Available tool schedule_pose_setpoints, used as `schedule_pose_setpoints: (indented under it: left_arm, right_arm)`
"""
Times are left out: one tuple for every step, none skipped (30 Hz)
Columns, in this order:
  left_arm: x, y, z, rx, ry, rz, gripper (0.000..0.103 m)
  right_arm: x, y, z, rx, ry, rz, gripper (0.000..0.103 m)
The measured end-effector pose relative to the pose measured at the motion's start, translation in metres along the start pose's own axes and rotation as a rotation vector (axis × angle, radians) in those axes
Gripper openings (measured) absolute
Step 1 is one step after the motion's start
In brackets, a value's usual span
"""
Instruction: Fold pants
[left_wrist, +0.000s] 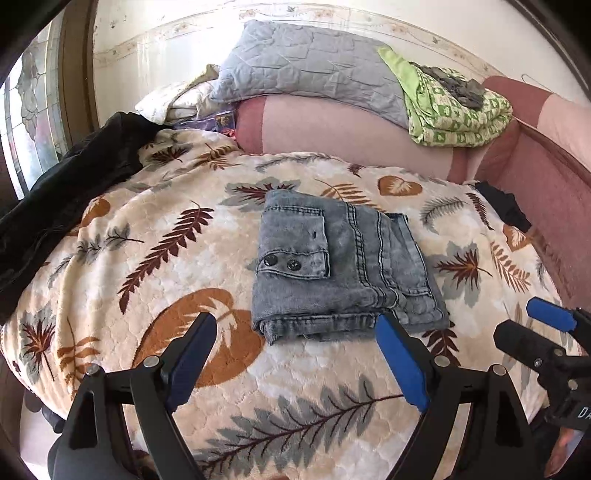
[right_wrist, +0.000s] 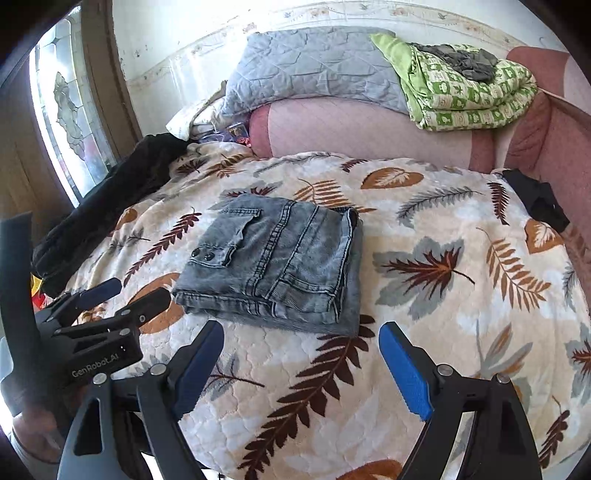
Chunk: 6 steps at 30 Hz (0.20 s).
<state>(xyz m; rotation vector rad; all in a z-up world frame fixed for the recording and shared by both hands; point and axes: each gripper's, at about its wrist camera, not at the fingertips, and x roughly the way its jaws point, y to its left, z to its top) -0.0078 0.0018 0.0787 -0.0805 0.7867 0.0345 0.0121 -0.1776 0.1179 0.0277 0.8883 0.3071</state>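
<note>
Pants (left_wrist: 341, 269) lie folded into a compact grey stack on the leaf-print bed (left_wrist: 147, 229). My left tool (left_wrist: 295, 354) and right tool (right_wrist: 301, 360) both hover spread apart, holding nothing. I judge folding done; only squaring edges gently remains.

Bright daylight from patterned glass window (left_wrist: 33, 122) at left, blown out to near white. Glare on wall (right_wrist: 177, 48) beside it. Soft, faint shadows under folded pants (left_wrist: 343, 266) on leaf blanket (left_wrist: 147, 258). Strong fisheye bending at edges, dark vignette in corners. Sharp centre, slight softness toward rim.
</note>
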Motion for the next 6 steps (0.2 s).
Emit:
schedule_pose_setpoints:
  left_arm:
    - [0.0002,0.0009,0.001,-0.001,0.001,-0.001,0.089]
    - [-0.0004,0.0014,0.0021,0.0,-0.005,0.0,0.09]
    - [-0.001,0.0012,0.0027,0.005,-0.009,0.0,0.092]
    - [-0.0012,0.0011,0.0036,0.009,-0.013,0.001,0.093]
    - [-0.0015,0.0009,0.0041,0.01,-0.016,0.001,0.093]
    - [-0.0015,0.0008,0.0048,0.011,-0.013,-0.003,0.093]
  right_arm:
    - [0.0005,0.0002,0.0005,0.003,0.005,0.003,0.088]
    - [0.0008,0.0004,0.0008,0.005,0.008,0.007,0.088]
    - [0.0011,0.0002,0.0011,0.006,0.009,0.007,0.088]
    - [0.0013,0.0,0.0018,0.008,0.009,0.006,0.088]
    - [0.0016,-0.0003,0.0028,0.012,0.008,0.009,0.088]
    - [0.0018,-0.0007,0.0037,0.015,0.008,0.012,0.088]
